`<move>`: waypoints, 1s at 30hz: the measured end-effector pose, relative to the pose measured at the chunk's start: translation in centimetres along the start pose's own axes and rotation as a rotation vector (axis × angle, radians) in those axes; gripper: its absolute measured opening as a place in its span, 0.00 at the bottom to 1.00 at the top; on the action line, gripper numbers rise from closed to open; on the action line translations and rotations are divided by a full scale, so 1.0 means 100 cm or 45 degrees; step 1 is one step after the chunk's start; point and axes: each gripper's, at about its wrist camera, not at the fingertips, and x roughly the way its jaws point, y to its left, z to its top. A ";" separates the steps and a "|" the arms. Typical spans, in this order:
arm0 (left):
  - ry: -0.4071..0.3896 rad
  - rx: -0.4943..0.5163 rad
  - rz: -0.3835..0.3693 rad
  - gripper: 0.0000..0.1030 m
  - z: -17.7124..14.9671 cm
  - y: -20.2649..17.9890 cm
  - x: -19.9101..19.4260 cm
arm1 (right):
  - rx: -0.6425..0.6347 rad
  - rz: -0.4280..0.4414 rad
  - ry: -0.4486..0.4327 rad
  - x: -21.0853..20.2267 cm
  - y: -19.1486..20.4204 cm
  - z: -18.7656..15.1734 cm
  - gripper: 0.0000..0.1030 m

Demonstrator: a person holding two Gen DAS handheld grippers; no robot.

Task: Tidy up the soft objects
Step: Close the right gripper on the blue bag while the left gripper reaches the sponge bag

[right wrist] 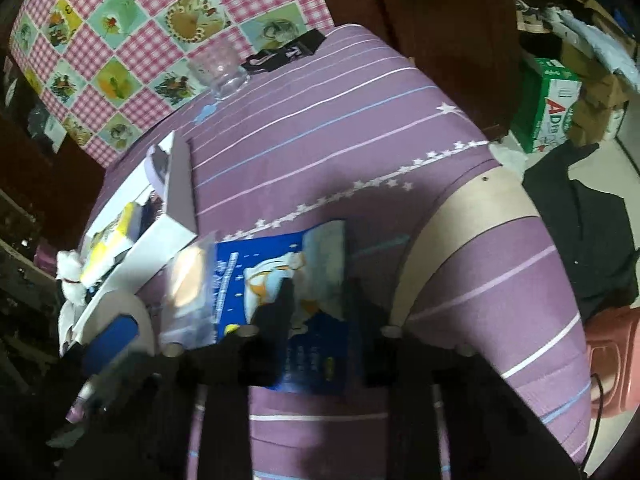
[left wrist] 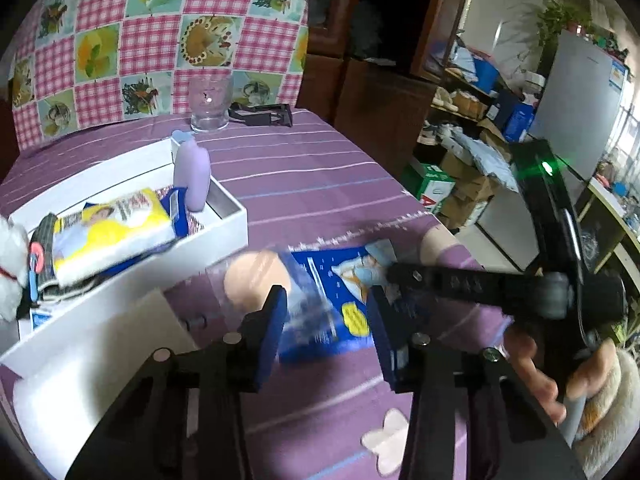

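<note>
A blue packet (left wrist: pixel 340 280) with a clear end showing a round beige pad lies across the purple striped tablecloth (left wrist: pixel 304 176). My left gripper (left wrist: pixel 328 300) has its blue pads against both sides of the packet's near part. My right gripper (left wrist: pixel 390 276) comes in from the right and is shut on the packet's right end. In the right wrist view the packet (right wrist: pixel 240 256) runs between the dark fingers of the right gripper (right wrist: pixel 320 304). A white box (left wrist: pixel 228 216) at the left holds a yellow tissue pack (left wrist: pixel 116 232), a purple bottle (left wrist: pixel 193 176) and a white fluffy thing (left wrist: pixel 10 268).
A glass (left wrist: pixel 210 104) and a black object (left wrist: pixel 264 114) stand at the table's far edge before a checked cloth. A pale butterfly-shaped piece (left wrist: pixel 386 444) lies near the front. A hand (left wrist: pixel 536 376) holds the right gripper. Boxes and shelves crowd the room beyond the table's right edge.
</note>
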 end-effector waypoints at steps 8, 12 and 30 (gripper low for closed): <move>0.008 0.013 0.037 0.29 0.005 0.003 0.016 | 0.120 0.170 0.045 -0.006 -0.018 0.003 0.01; -0.011 -0.002 0.007 0.29 0.000 0.007 0.008 | 0.151 0.322 0.082 -0.013 -0.019 -0.002 0.01; 0.097 0.125 0.026 0.26 0.019 -0.014 0.047 | 0.322 0.297 -0.023 -0.015 -0.042 0.013 0.41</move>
